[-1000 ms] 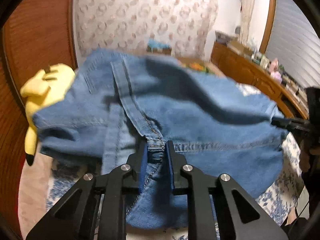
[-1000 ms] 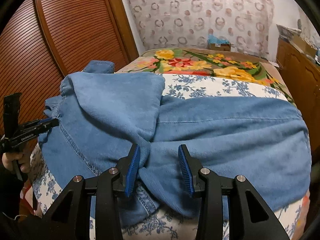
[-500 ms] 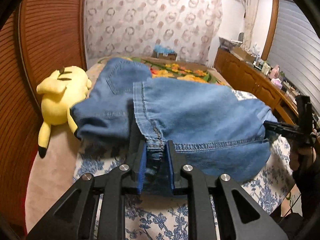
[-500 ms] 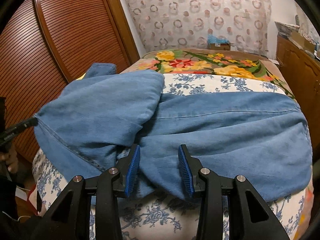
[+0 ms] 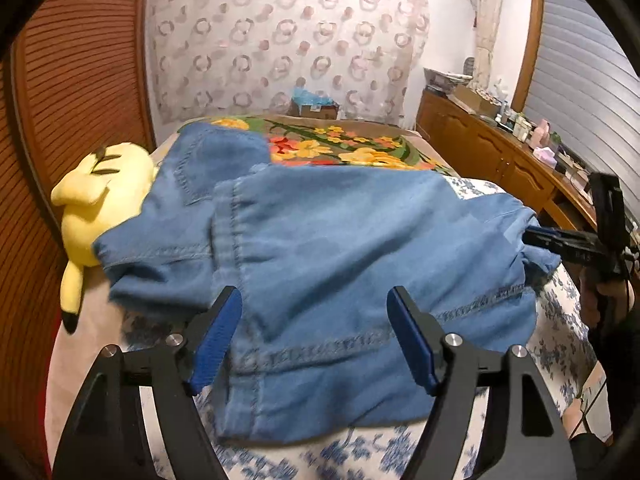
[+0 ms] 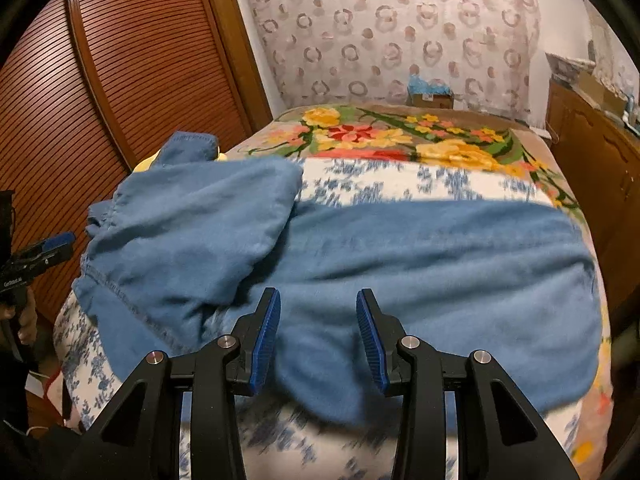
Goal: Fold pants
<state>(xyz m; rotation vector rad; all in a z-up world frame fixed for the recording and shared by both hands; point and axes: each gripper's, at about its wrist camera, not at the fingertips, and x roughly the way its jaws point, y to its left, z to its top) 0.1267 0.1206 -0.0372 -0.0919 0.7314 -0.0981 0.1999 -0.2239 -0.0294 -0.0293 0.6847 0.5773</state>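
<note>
With the left gripper (image 5: 314, 336) just opened off the blue denim pants (image 5: 340, 248) on the floral-quilted bed (image 6: 400, 184), the right gripper (image 6: 318, 340), part-open around a bunched fold though whether its pads bite is unclear, could drag that fold askew.

Left tongs (image 5: 314, 334) just sprung wide — pads clear, right tongs (image 6: 318, 338) half-parted, angled downward

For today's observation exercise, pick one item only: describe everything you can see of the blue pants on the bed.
The blue pants look like soft denim with lighter double stitching along seams and hems. They lie folded over on the floral bedspread, one part laid across another, the surface gently rumpled. A far corner rests against the yellow plush toy. The left gripper stands open over the near hem, its jaws having just opened, pads clear. The right gripper straddles a fold; contact is unclear.
</note>
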